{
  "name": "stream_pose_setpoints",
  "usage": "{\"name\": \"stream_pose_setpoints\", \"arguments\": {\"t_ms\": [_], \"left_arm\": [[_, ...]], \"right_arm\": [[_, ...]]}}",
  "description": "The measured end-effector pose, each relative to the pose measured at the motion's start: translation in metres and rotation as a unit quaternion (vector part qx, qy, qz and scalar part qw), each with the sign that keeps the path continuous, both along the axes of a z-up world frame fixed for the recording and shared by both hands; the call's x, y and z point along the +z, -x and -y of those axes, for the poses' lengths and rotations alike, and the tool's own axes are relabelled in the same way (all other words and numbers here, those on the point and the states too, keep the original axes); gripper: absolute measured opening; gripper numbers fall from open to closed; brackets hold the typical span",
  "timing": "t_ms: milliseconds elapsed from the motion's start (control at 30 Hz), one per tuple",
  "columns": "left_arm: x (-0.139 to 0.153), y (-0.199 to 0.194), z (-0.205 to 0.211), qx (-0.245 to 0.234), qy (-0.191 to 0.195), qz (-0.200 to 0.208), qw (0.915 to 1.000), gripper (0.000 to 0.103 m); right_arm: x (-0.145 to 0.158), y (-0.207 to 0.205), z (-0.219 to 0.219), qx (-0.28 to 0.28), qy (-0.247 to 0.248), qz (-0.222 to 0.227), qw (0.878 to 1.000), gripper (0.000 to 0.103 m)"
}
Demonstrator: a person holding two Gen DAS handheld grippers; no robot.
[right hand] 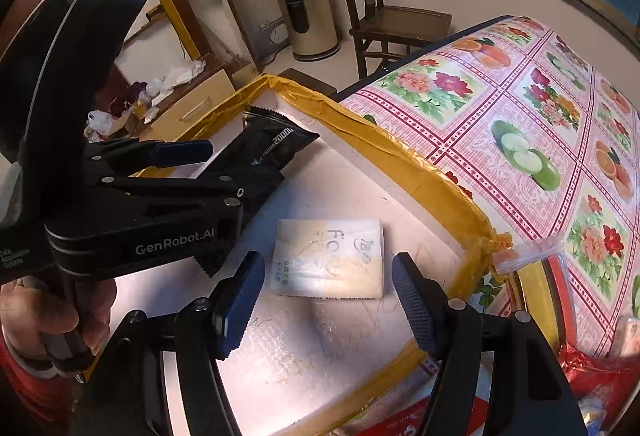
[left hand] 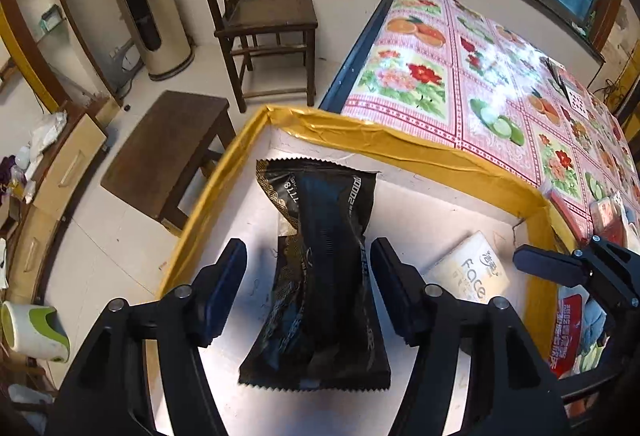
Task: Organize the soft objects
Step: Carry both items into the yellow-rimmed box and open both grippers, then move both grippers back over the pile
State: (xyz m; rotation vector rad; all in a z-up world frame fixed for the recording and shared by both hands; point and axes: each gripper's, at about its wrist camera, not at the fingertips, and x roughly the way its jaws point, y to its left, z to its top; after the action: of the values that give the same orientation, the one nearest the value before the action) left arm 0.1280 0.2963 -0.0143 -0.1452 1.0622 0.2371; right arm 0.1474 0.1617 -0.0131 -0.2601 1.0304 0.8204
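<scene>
Inside a shallow white box [left hand: 420, 220] w/ yellow-taped rim, set on the near left corner of a table w/ a floral/fruit cloth [left hand: 480, 76], lie two soft packs. Black pack [left hand: 324, 276]: glossy foil-like wrapper, serrated end seals, pale print incl. numerals, gold scroll pattern along one edge, wrapper creased and a bit twisted mid-length; it lies lengthwise, near to far, on the box floor. White tissue pack [right hand: 330, 262]: flat, rectangular, cream/white w/ grey lettering, lying flat to the right of the black one, the two apart. Left gripper [left hand: 308, 292] hangs over the black pack, jaws wide, one finger each side, not gripping it. Right gripper [right hand: 328, 312] sits near side of the white pack, jaws also wide apart, nothing between them. A hand [right hand: 48, 320] holds the left gripper's handle in the right wrist view. Beyond the box: wooden chair [left hand: 264, 24], low bench [left hand: 168, 152].
</scene>
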Motion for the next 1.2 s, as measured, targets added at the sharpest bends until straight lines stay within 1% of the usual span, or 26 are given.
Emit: {"name": "stream_pose_setpoints", "arguments": {"t_ms": [67, 100, 200, 233, 300, 400, 500, 567, 633, 700, 767, 833, 900, 1000, 1200], "left_arm": [[0.008, 0.008, 0.004, 0.000, 0.000, 0.008, 1.0000, 0.068], [0.011, 0.012, 0.007, -0.003, 0.001, 0.011, 0.9999, 0.072], [0.020, 0.025, 0.019, -0.011, 0.001, 0.025, 0.9996, 0.076], [0.023, 0.030, 0.025, -0.016, 0.009, 0.028, 0.9994, 0.079], [0.028, 0.040, 0.037, -0.028, 0.024, 0.033, 0.9988, 0.079], [0.035, 0.049, 0.061, -0.054, 0.028, 0.042, 0.9973, 0.081], [0.040, 0.056, 0.090, -0.091, 0.036, 0.043, 0.9943, 0.082], [0.042, 0.059, 0.110, -0.114, 0.050, 0.039, 0.9914, 0.082], [0.042, 0.061, 0.126, -0.132, 0.063, 0.038, 0.9886, 0.082], [0.042, 0.062, 0.140, -0.145, 0.067, 0.035, 0.9866, 0.082], [0.041, 0.064, 0.155, -0.154, 0.063, 0.035, 0.9855, 0.082], [0.040, 0.063, 0.168, -0.160, 0.052, 0.035, 0.9851, 0.082], [0.039, 0.061, 0.179, -0.167, 0.050, 0.033, 0.9841, 0.082], [0.035, 0.055, 0.192, -0.177, 0.051, 0.026, 0.9826, 0.082], [0.024, 0.045, 0.212, -0.186, 0.036, 0.011, 0.9819, 0.082]], "right_arm": [[0.009, 0.007, 0.008, -0.003, -0.010, 0.006, 1.000, 0.068], [0.014, 0.011, 0.013, -0.003, -0.016, 0.009, 1.000, 0.068], [0.031, 0.027, 0.033, -0.006, -0.033, 0.025, 0.999, 0.068], [0.036, 0.032, 0.042, -0.009, -0.040, 0.029, 0.999, 0.069], [0.045, 0.042, 0.062, -0.013, -0.054, 0.032, 0.998, 0.073], [0.054, 0.060, 0.098, -0.027, -0.065, 0.043, 0.997, 0.073], [0.060, 0.073, 0.141, -0.057, -0.076, 0.045, 0.994, 0.074], [0.060, 0.078, 0.168, -0.075, -0.086, 0.040, 0.993, 0.077], [0.059, 0.082, 0.193, -0.098, -0.084, 0.044, 0.991, 0.077], [0.057, 0.084, 0.216, -0.117, -0.087, 0.037, 0.989, 0.077], [0.054, 0.089, 0.238, -0.136, -0.090, 0.036, 0.986, 0.077], [0.049, 0.094, 0.254, -0.149, -0.083, 0.037, 0.985, 0.078], [0.045, 0.097, 0.269, -0.160, -0.079, 0.033, 0.983, 0.078], [0.041, 0.105, 0.293, -0.175, -0.082, 0.035, 0.981, 0.078], [0.034, 0.109, 0.339, -0.213, -0.086, 0.029, 0.973, 0.078]]}}
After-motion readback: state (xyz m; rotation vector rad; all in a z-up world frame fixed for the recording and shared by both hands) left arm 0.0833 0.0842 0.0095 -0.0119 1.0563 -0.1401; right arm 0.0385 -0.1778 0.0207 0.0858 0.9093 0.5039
